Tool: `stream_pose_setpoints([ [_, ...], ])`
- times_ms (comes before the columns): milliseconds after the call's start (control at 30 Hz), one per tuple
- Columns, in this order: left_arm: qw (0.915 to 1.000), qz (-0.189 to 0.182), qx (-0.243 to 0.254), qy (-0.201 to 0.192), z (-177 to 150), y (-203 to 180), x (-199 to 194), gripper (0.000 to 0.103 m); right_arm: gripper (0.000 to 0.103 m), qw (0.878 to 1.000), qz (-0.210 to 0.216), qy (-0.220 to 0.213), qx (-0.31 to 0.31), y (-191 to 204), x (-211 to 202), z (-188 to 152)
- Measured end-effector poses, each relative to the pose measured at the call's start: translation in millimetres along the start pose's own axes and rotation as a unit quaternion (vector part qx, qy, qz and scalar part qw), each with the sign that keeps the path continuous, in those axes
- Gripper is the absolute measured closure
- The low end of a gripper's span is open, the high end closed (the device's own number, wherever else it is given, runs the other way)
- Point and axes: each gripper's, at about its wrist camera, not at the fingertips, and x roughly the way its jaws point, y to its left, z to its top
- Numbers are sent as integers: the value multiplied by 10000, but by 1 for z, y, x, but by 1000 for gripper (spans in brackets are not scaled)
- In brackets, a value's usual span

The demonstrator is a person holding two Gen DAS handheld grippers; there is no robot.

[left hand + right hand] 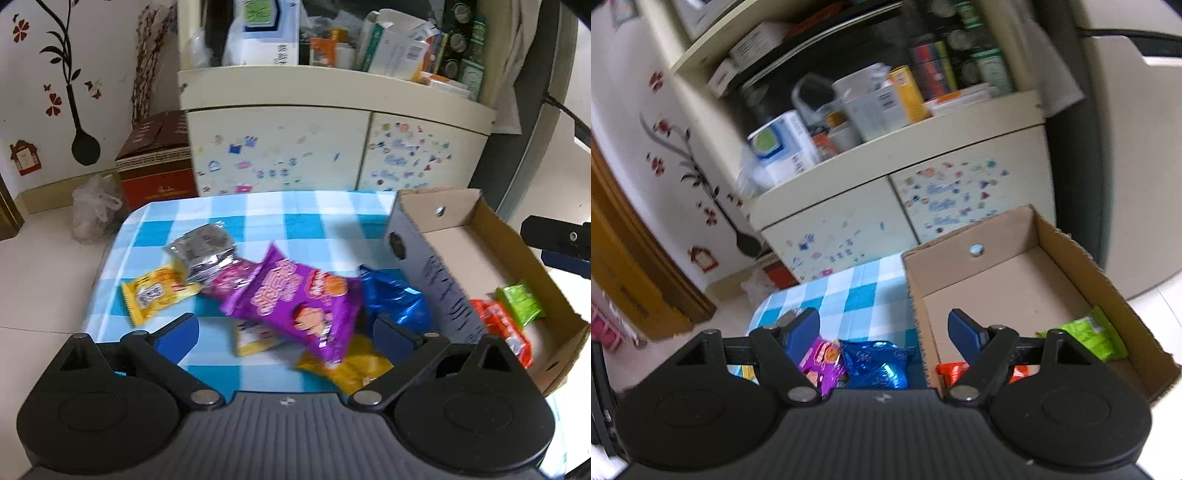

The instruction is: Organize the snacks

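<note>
Several snack packs lie heaped on the blue-checked tablecloth (266,218): a purple pack (295,299), a blue foil pack (399,299), a yellow pack (155,295), a silver pack (207,251) and another yellow one (351,365). My left gripper (284,328) hangs over the heap, open wide, nothing pressed by its pads. To the right stands an open cardboard box (461,236) holding an orange pack (502,328) and a green pack (521,302). My right gripper (882,321) is open and empty above the box's left wall (919,332), the blue pack (879,365) below it.
Behind the table stands a cream cabinet (280,147) with stickers on its doors and a crowded shelf above. On the floor at the left sit a brown carton (155,162) and a plastic bag (96,210). The tablecloth's left edge drops off near the yellow pack.
</note>
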Motion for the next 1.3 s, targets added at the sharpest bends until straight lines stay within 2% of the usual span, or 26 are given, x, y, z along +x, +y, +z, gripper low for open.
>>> stream_pose_setpoints([
  [200,9999,70,-60,53,-7,32,9,0,26,9982,137,259,-522,23,22,-13],
  [367,9985,43,-529,102,-9,57,20,0,28,9936,122,498,-1003,42,56,-25],
  [633,9960,98,-883,54,5,67,36,0,28,9847,-311,837,-1499,56,106,-44],
  [867,9936,94,-1114,148,16,63,59,0,27,9725,-591,908,-2059,68,126,-58],
  [1033,9927,113,-1198,99,21,62,68,0,26,9685,-718,884,-2214,73,133,-64],
  [1200,9914,154,-1294,104,24,65,73,0,25,9718,-477,1068,-2045,72,138,-69],
  [1300,9895,185,-1430,125,24,70,74,0,25,9695,-429,1151,-2119,76,137,-73],
])
